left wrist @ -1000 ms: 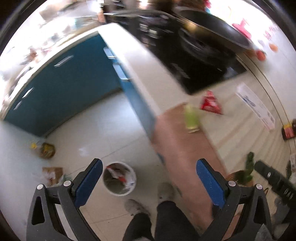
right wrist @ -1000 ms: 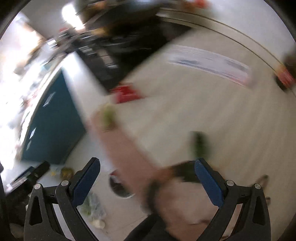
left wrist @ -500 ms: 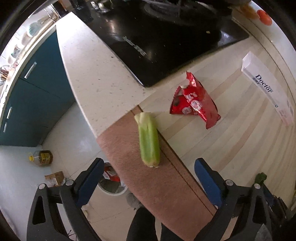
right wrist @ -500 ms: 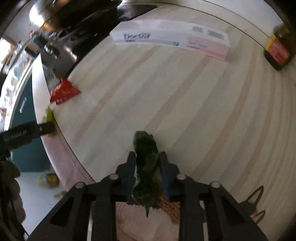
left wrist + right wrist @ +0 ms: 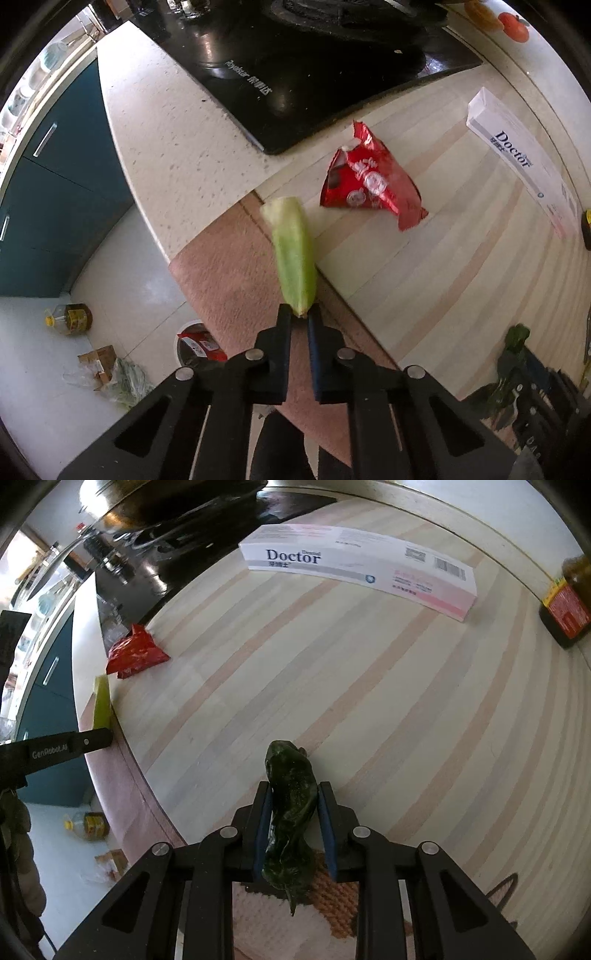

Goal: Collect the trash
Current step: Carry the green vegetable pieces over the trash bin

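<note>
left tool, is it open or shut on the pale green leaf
Shut on it. In the left wrist view the left tool has its fingers drawn close together, pinching the near tip of the pale green leaf lying at the counter edge.

A black cooktop (image 5: 314, 66) is sitting far ahead of the tool on the speckled counter (image 5: 166, 147). A brown jar (image 5: 565, 602) is standing off to the tool's far right, blue cabinets (image 5: 55, 177) are showing to the left, and an oil bottle (image 5: 70, 319) is resting on the floor below.
</note>
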A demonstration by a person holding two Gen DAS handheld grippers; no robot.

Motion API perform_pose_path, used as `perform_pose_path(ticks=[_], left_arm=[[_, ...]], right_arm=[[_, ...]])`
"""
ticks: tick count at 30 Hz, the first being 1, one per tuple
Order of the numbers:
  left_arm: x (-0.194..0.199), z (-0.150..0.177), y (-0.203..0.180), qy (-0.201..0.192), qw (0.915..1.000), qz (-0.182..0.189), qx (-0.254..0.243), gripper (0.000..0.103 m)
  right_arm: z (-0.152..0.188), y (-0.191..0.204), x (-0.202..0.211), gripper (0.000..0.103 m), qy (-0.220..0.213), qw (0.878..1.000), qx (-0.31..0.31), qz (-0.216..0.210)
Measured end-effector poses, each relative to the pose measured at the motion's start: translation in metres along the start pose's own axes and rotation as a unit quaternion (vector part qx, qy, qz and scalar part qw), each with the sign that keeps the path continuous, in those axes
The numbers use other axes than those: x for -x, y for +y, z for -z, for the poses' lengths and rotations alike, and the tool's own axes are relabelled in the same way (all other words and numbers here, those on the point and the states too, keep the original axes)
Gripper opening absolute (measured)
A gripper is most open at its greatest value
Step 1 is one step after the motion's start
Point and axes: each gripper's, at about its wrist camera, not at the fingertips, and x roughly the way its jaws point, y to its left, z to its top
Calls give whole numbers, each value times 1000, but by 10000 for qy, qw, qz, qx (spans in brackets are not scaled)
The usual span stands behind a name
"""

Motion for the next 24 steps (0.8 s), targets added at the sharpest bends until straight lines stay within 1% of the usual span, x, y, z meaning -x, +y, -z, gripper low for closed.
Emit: perform_pose_path(ticks=[3, 6, 9, 10, 14, 19, 21, 22, 24], left_arm=[[-1, 9, -2, -39, 10000, -54, -63, 5], [2, 17, -7, -81, 9998, -112, -152, 4], [6, 23, -6, -70, 10000, 23, -67, 4], [9, 27, -5, -91, 9999, 114, 0, 4], [22, 34, 0, -212, 9993, 271, 125, 4], [51, 40, 11, -529, 9977, 339, 244, 4], [60, 39, 18, -670, 9969, 304, 283, 3], [68, 39, 23, -768, 9961, 309, 317, 3], [70, 42, 37, -858, 9950, 345, 384, 3]], right_arm=[[0, 0, 7, 27, 17, 9999, 143, 46], [-1, -3, 14, 26, 9, 10000, 92, -32], [-1, -14, 22, 25, 46, 9996, -106, -275], [-8, -12, 19, 25, 75, 9994, -143, -313], [-9, -20, 34, 24, 98, 9992, -115, -362], [-15, -25, 58, 22, -113, 9988, -17, -480], [-16, -21, 70, 21, -209, 9981, -5, -573], [-18, -12, 71, 21, -238, 9979, 28, -598], [-28, 2, 75, 21, -326, 9971, 108, -674]])
